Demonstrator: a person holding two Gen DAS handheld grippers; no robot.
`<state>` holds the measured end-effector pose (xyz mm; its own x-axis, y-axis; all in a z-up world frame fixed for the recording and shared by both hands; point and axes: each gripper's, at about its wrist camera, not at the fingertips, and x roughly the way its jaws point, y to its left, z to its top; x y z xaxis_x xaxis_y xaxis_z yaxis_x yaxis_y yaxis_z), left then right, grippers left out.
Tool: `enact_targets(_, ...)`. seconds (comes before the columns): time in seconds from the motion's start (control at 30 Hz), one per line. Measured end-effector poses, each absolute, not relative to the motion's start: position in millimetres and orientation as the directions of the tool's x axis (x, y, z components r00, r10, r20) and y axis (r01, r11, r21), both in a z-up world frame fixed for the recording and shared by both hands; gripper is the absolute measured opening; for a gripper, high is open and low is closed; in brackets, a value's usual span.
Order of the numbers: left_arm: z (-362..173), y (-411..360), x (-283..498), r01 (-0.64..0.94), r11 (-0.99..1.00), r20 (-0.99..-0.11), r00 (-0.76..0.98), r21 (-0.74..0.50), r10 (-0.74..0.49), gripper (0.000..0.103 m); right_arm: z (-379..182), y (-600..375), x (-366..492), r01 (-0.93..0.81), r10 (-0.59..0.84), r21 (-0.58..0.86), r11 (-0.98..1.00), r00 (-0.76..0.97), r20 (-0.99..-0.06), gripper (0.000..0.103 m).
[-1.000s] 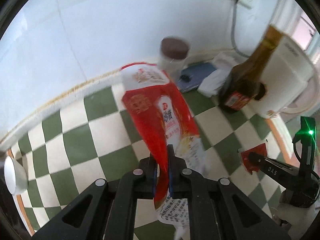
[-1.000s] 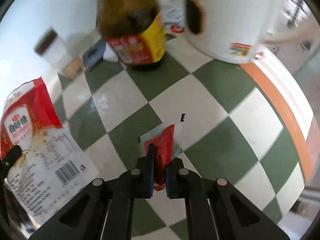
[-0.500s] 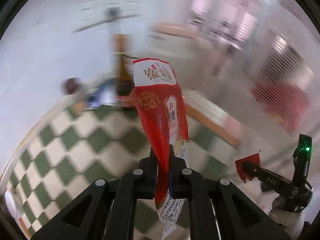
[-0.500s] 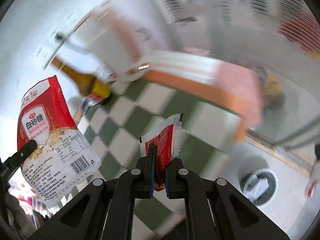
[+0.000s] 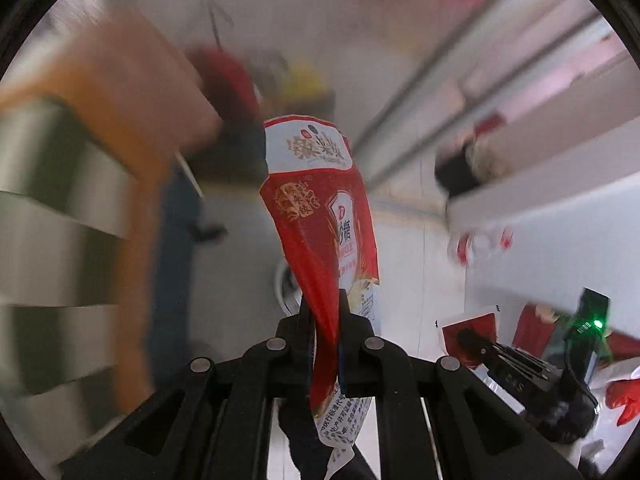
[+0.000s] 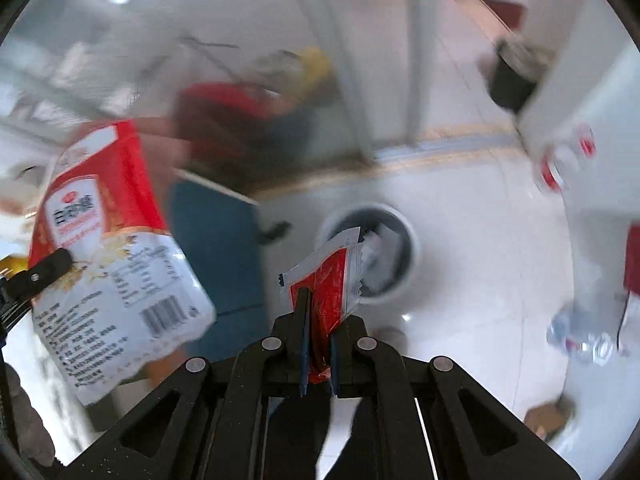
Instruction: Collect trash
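1. Claw of the left hand [image 5: 323, 322] clenched on a large red-and-white printed plastic sugar bag [image 5: 320, 208]; fingers pinch its lower part, the rest of the bag stands up above them, printed tail hanging below.
2. Right claw [image 6: 318, 322] clamped tight on a small red-and-white foil sachet [image 6: 324, 276] with serrated edges; sachet sticks up out of the fingertips.
3. Right view: sachet held in the air, round grey trash bin [image 6: 404, 240] on the white tiled floor [image 6: 472, 280] behind it, paper scraps inside.
4. Sugar bag off to the left in the right view, pinched by the other claw's finger.
5. Background heavily motion-blurred; clear plastic bottle [image 6: 580, 336] lying on the floor at right.
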<state>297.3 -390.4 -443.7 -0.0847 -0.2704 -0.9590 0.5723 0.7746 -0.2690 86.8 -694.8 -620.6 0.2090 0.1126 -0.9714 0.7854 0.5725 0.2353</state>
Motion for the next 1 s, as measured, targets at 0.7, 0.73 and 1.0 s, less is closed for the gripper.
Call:
enact_targets(0.7,-907,-528,268,0.562,0.787,-0.867,-0.493,-0.254,0.072,0.040,-1004,-777,65,0.865,0.329,0.262,0.427,0.121,-0.937,0.008)
enact_targets(0.73,-900,-525,271,0.558,0.790,-0.872,-0.485,-0.255,0.061,0.047,-1007,-777,67,0.865,0.334,0.265,0.426,0.122,-0.935,0.009)
enact_targets(1.0,-823,-496,299,0.600,0.792,-0.971,-0.236,-0.111,0.042,0.102,-999,-786,85,0.868,0.368,0.296,0.398,0.144,-0.918,0.063)
